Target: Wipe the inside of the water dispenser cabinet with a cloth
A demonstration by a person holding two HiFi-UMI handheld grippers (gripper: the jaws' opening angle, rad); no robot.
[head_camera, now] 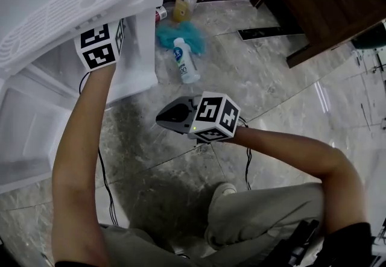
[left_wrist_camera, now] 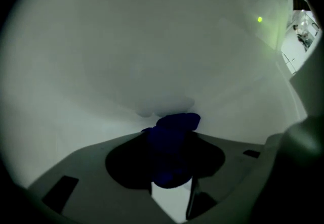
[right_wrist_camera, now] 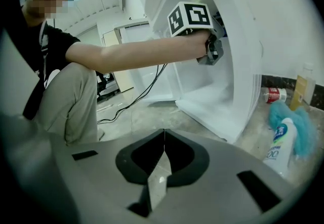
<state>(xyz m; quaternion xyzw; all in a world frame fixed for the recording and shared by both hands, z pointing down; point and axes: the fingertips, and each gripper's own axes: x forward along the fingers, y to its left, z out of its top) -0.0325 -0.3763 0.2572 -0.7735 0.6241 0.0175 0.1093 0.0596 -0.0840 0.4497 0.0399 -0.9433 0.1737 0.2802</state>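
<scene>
Right gripper (right_wrist_camera: 163, 140): near, held over the floor, jaws shut, nothing gripped. Left gripper (right_wrist_camera: 213, 52): set inside the cabinet (head_camera: 140, 49), far left, jaws clamped on a blue cloth (left_wrist_camera: 174, 126) at the inner wall. Wiping is judged under way; coverage cannot be told.

right gripper (right_wrist_camera: 163, 134): grey shell, white cube (head_camera: 216, 116), black square markers | cable (head_camera: 247, 166): black | worn: black top (right_wrist_camera: 55, 46), khaki trousers (head_camera: 265, 211)
</scene>
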